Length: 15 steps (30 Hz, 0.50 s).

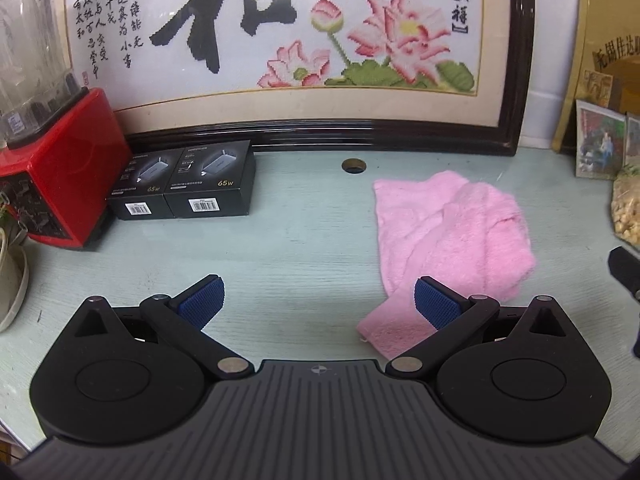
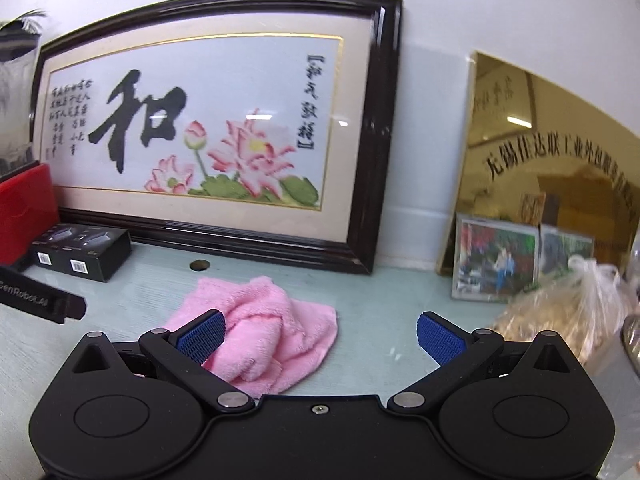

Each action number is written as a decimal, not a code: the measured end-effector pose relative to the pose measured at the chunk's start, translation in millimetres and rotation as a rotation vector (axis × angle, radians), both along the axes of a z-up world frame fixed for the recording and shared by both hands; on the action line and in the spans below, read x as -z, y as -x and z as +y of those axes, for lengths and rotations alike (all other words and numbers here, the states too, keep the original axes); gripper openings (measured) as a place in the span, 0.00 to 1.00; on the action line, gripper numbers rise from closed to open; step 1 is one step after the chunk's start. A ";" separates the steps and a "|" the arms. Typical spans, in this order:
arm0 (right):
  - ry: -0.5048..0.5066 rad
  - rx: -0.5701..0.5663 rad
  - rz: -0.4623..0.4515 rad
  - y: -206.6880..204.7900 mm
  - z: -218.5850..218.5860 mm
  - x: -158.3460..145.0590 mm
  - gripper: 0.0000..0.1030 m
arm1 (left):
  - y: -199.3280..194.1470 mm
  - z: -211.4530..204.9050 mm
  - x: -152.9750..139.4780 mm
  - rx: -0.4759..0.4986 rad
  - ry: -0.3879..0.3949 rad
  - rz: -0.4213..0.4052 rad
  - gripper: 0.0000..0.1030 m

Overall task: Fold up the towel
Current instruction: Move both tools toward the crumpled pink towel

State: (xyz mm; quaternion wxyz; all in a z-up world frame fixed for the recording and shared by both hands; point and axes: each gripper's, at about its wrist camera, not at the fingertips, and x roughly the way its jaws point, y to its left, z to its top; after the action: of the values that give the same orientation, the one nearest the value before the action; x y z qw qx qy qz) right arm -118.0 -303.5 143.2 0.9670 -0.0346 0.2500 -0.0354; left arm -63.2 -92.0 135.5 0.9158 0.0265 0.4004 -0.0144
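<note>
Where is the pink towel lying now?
The pink towel lies crumpled on the pale green table, right of centre in the left wrist view, below the framed lotus embroidery.

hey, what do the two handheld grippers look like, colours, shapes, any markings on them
Both are matte black plastic. The left gripper and right gripper each have two round teardrop housings, angled link arms with silver pivot pins, and blue cross-hatched fingertip pads. The left gripper's centre plate is ribbed grey with a small crosshair mark; the right's is smooth black with one screw. White lettering shows on the left gripper's side in the right wrist view.
</note>
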 end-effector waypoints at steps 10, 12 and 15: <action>0.039 -0.039 -0.007 2.6 24.9 -7.3 0.99 | 3.2 5.1 1.0 -0.030 0.008 0.019 1.00; 0.039 -0.037 -0.005 1.3 25.2 -6.9 0.99 | 3.7 5.4 1.4 -0.030 0.007 0.019 1.00; 0.025 -0.033 -0.006 -0.1 22.9 -6.9 0.99 | 3.9 5.1 2.0 -0.031 0.003 0.021 1.00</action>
State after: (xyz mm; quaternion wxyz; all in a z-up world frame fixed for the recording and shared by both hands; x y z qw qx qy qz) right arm -118.0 -280.5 150.0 0.9676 -0.0506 0.2462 -0.0225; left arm -67.2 -86.9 133.6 0.9117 0.0185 0.4104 -0.0010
